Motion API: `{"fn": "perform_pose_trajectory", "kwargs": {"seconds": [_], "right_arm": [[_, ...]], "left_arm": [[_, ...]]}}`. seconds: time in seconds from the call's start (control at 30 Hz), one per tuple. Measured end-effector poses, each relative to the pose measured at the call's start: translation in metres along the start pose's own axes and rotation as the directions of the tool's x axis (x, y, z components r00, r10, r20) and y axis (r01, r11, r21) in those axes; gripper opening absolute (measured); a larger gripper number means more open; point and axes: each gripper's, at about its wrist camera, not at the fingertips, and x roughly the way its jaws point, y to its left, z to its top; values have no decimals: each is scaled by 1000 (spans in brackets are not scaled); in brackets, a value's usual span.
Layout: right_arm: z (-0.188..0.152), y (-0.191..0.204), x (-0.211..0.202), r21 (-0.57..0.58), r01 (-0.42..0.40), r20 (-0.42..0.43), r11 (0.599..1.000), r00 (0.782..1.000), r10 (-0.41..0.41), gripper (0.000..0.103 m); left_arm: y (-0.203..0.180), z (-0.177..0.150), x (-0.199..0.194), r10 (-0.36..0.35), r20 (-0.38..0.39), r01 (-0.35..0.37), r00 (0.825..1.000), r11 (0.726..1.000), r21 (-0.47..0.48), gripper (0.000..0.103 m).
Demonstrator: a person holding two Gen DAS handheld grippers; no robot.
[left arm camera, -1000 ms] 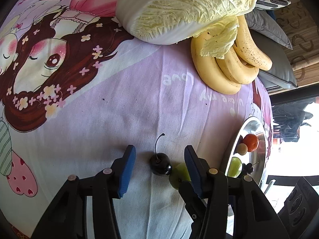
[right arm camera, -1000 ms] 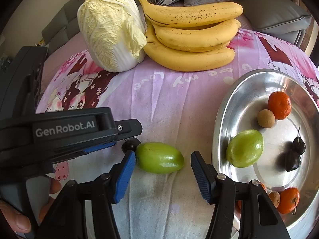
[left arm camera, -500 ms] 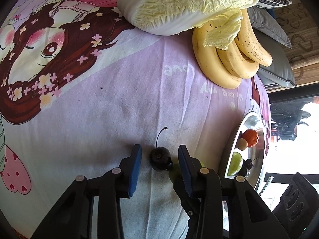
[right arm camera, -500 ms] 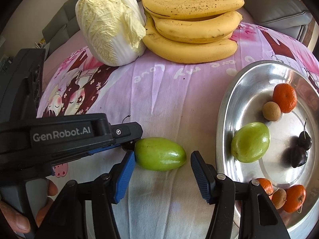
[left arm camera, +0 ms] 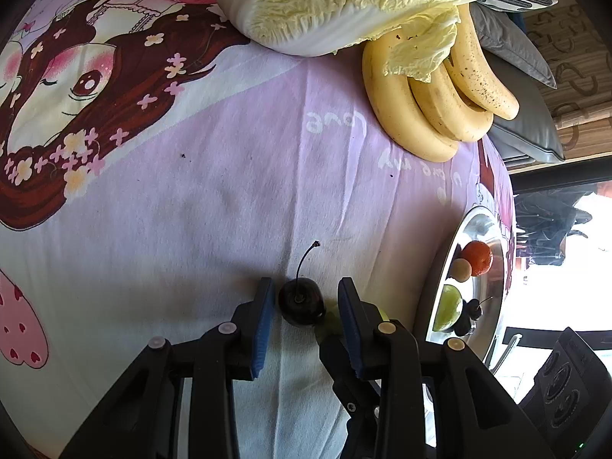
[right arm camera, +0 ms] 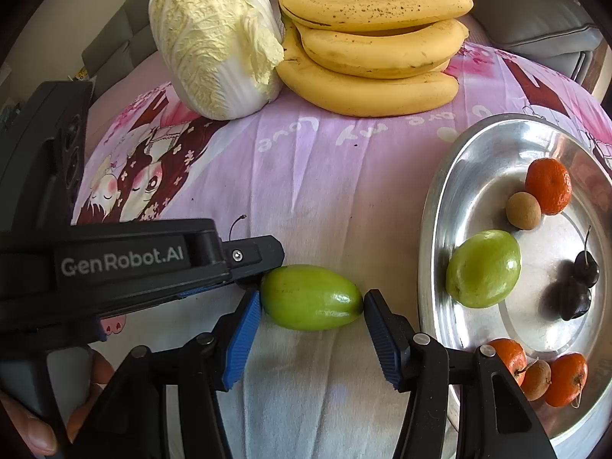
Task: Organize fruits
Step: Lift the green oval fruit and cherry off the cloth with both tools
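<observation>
A dark cherry (left arm camera: 301,302) with a long stem lies on the pink printed cloth (left arm camera: 214,199) between the fingers of my left gripper (left arm camera: 306,306). The left pad touches it; a small gap stays at the right pad. A green oval fruit (right arm camera: 311,297) lies on the cloth between the fingers of my right gripper (right arm camera: 313,325), whose pads nearly touch its two ends. The left gripper's body (right arm camera: 126,264) lies just left of the green fruit in the right wrist view. A silver plate (right arm camera: 440,206) at the right holds another green fruit (right arm camera: 484,267), cherries, tangerines and small brown fruits.
A napa cabbage (right arm camera: 214,42) and a bunch of bananas (right arm camera: 375,49) lie at the far side of the cloth. Grey cushions (right arm camera: 535,11) sit behind them. The plate also shows at the right of the left wrist view (left arm camera: 443,267).
The left gripper's fingers have narrowed around the cherry. The right gripper's fingers have narrowed and moved forward around the green fruit. Neither fruit has moved.
</observation>
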Motion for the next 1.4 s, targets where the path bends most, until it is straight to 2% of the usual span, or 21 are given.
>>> {"fn": "perform_pose_trajectory", "kwargs": {"seconds": [0.1,0.23,1.4], "right_arm": [[0,0,0,3,-2,1,1000,1000,2,59],[-1,0,0,4,-3,1,1000,1000,3,59],[1,4,-18,-19,-17,36,1000,999,17,58]], "left_arm": [[2,0,0,-1,4,1,1000,1000,-10,34],[4,-2,-1,9,13,-9,1000,1000,-22,26],[36,-7,-54,-14,72,19,997,997,-73,25]]}}
